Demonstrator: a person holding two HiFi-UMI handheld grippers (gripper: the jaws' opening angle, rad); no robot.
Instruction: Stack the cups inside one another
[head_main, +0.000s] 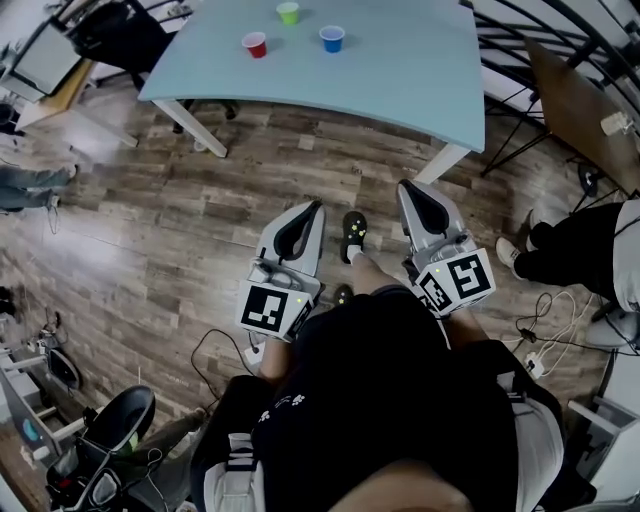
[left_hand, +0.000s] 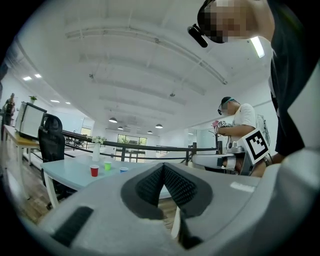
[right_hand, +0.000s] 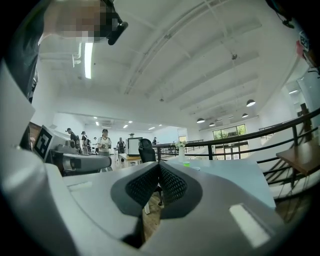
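- Head view: 3 cups stand apart on the bench (head_main: 400, 70): red cup (head_main: 255, 44), green cup (head_main: 288, 12), blue cup (head_main: 332, 38).
- Left hand-held gripper (head_main: 313, 207) and right hand-held gripper (head_main: 405, 186) hang short of the bench, both closed on nothing.

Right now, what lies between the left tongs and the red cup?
Between the left tongs and the red cup there is only bare wood floor, then the near edge of the table and bare tabletop, as the head view shows.
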